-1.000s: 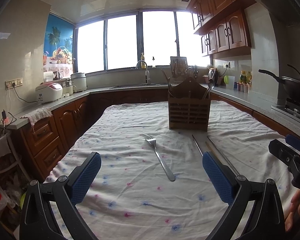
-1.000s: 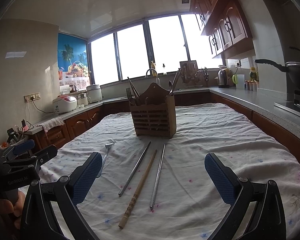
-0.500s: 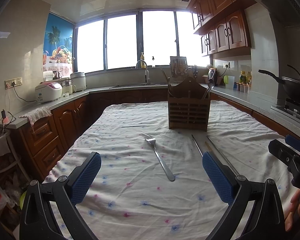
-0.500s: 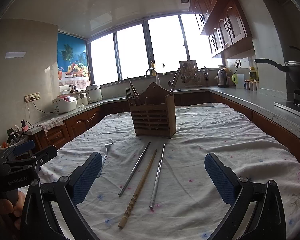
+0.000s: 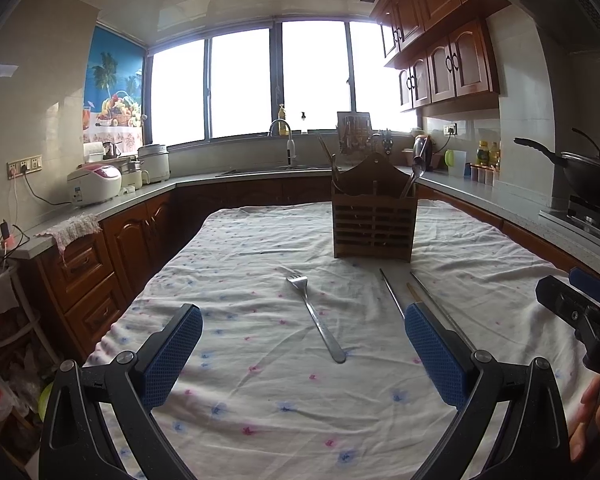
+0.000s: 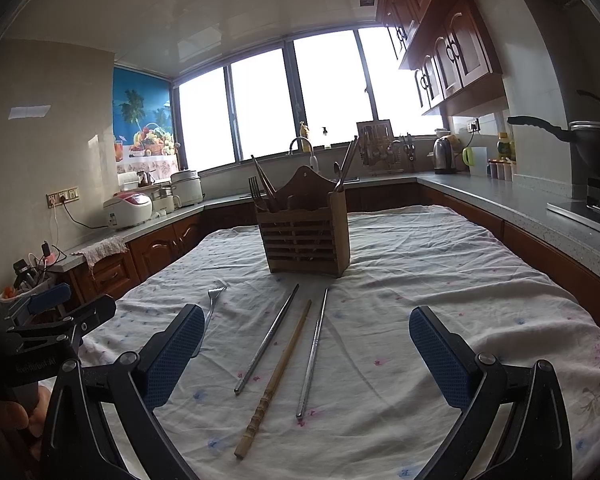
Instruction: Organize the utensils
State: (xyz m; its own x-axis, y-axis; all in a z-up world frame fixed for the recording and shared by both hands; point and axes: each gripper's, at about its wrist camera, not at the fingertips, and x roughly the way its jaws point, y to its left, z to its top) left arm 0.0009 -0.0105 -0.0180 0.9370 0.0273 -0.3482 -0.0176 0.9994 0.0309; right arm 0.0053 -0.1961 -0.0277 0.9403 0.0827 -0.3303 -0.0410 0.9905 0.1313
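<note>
A metal fork [image 5: 315,316] lies on the flowered tablecloth [image 5: 260,400], straight ahead of my left gripper [image 5: 303,354], which hovers open and empty. Behind it stands a wooden utensil caddy [image 5: 374,220] holding a fork, spoons and chopsticks. In the right wrist view two metal chopsticks [image 6: 269,336] [image 6: 313,348] and a bamboo chopstick [image 6: 277,376] lie side by side before the caddy [image 6: 305,240]. My right gripper [image 6: 306,354] is open above their near ends, touching nothing. The fork [image 6: 211,308] shows to its left.
Wooden cabinets and grey counters ring the table. A rice cooker [image 5: 94,184] stands on the left counter, a wok [image 5: 584,172] on the stove at right, a sink tap [image 5: 286,136] under the window. The other gripper [image 6: 52,332] and a hand appear at the frame edges.
</note>
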